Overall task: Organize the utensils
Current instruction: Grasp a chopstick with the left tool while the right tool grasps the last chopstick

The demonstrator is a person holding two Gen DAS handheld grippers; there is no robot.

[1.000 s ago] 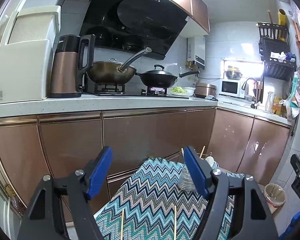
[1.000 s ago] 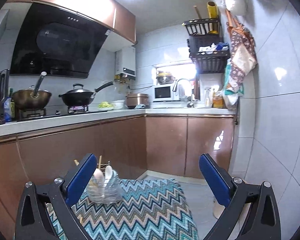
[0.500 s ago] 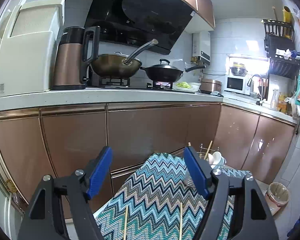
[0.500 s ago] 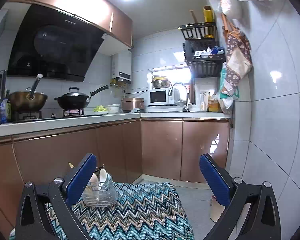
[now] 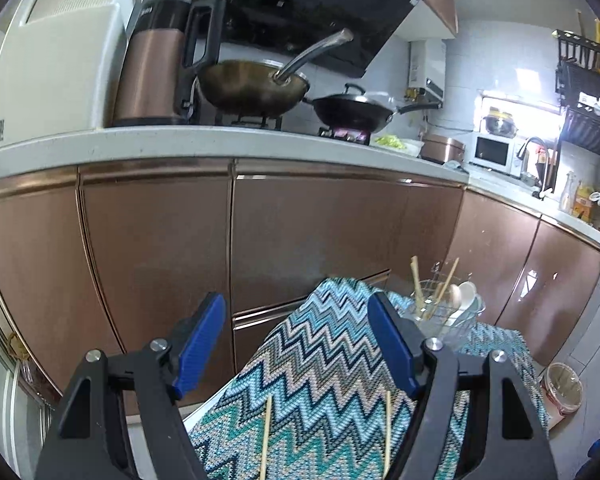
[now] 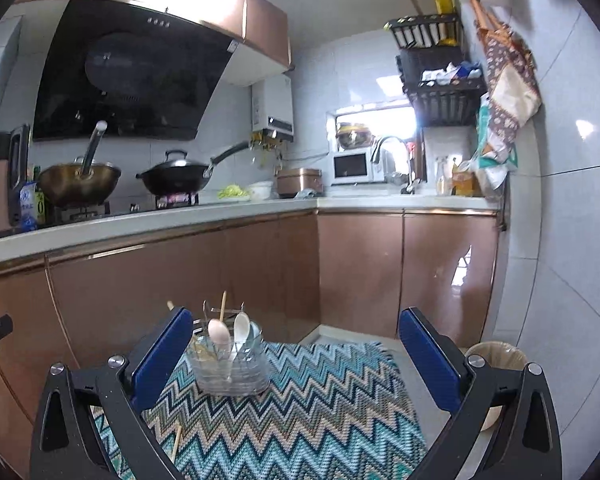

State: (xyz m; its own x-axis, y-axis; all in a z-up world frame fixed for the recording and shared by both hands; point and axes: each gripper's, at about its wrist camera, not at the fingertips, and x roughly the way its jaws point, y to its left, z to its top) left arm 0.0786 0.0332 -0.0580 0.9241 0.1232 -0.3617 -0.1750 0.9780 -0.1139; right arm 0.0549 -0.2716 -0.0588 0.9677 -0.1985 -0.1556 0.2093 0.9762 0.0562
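A clear utensil holder (image 6: 232,364) stands at the far end of a zigzag cloth (image 6: 300,412); it holds spoons (image 6: 220,334) and wooden chopsticks. It also shows in the left wrist view (image 5: 444,312). Two loose chopsticks lie on the cloth (image 5: 320,364) between the left fingers, one on the left (image 5: 266,436) and one on the right (image 5: 387,428). Another chopstick (image 6: 177,442) lies by the right gripper's left finger. My left gripper (image 5: 300,340) is open and empty above the cloth. My right gripper (image 6: 296,354) is open and empty, the holder just inside its left finger.
Copper-coloured cabinets (image 5: 300,240) run under a white counter (image 5: 220,140) behind the table. On the counter are a kettle (image 5: 156,68), two woks (image 5: 256,84) and a microwave (image 6: 354,166). A small bin (image 6: 496,360) stands on the floor to the right.
Both cameras have tilted down and moved closer to the cloth; the holder and loose chopsticks now show higher and larger. Both grippers stayed open.
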